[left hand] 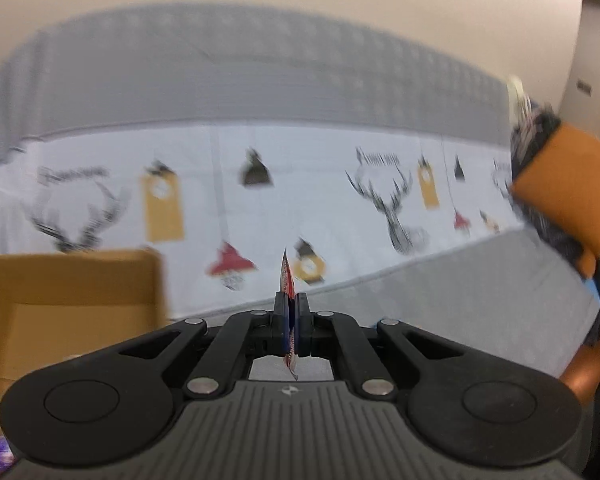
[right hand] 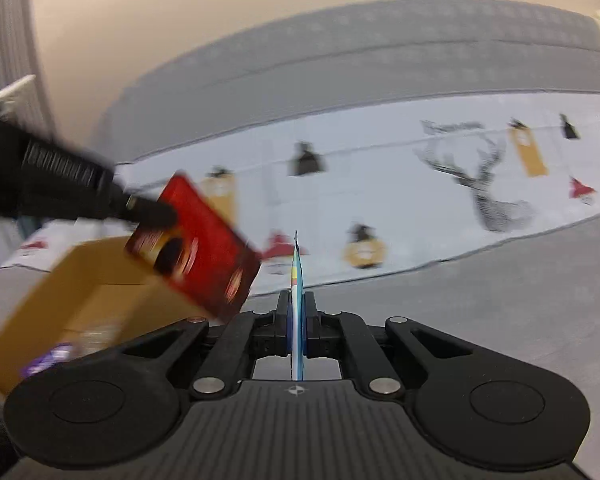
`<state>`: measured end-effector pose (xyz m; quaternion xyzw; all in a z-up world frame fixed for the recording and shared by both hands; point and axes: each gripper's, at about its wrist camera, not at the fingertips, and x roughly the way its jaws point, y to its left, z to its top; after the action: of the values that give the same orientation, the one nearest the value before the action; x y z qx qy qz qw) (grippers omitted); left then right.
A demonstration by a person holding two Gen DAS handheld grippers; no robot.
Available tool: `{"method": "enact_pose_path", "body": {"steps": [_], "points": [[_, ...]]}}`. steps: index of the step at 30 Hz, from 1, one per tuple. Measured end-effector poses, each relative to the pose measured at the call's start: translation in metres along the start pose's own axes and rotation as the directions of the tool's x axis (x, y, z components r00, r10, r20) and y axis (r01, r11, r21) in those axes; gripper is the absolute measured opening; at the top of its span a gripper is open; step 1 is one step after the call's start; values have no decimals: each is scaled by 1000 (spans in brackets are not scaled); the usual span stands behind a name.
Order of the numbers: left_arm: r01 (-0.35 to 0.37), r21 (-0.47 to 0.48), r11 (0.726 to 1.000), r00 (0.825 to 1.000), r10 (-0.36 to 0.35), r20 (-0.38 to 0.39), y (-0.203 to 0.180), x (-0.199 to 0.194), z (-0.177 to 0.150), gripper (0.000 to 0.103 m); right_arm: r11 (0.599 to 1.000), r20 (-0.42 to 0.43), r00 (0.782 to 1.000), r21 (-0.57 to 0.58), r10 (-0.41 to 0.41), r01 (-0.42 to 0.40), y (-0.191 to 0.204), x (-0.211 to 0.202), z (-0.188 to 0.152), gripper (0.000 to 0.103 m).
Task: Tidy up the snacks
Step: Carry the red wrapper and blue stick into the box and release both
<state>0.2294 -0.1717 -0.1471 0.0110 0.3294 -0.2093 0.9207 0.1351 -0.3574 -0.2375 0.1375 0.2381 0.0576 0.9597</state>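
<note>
My left gripper (left hand: 291,300) is shut on a red snack packet (left hand: 287,276), seen edge-on between the fingers. In the right wrist view the left gripper (right hand: 156,214) shows at the left, holding that red packet (right hand: 198,246) flat-on above an open cardboard box (right hand: 88,284). My right gripper (right hand: 297,298) is shut on a thin blue snack packet (right hand: 298,280), also edge-on. The cardboard box (left hand: 76,304) sits at the lower left in the left wrist view. A purple packet (right hand: 48,358) lies inside the box.
A white cloth printed with deer and tags (left hand: 340,208) covers the middle of a grey couch-like surface (right hand: 480,300). The grey backrest (left hand: 260,80) rises behind it. The other gripper's orange body (left hand: 572,188) shows at the right edge.
</note>
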Motion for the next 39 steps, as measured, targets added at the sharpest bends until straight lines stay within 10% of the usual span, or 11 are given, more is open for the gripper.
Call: {"method": "enact_pose_path", "body": {"steps": [13, 32, 35, 38, 39], "points": [[-58, -75, 995, 979, 72, 192, 93, -151, 0, 2, 966, 93, 972, -163, 217, -200, 172, -52, 59, 4], [-122, -279, 952, 989, 95, -110, 240, -22, -114, 2, 977, -268, 954, -120, 136, -173, 219, 92, -32, 6], [-129, -270, 954, 988, 99, -122, 244, -21, -115, 2, 986, -280, 955, -99, 99, -131, 209, 97, -37, 27], [-189, -286, 939, 977, 151, -151, 242, -32, -107, 34, 988, -289, 955, -118, 65, -103, 208, 96, -39, 56], [-198, -293, 935, 976, 160, -147, 239, -41, -103, 58, 987, -302, 952, -127, 58, -100, 209, 94, -37, 57]]}}
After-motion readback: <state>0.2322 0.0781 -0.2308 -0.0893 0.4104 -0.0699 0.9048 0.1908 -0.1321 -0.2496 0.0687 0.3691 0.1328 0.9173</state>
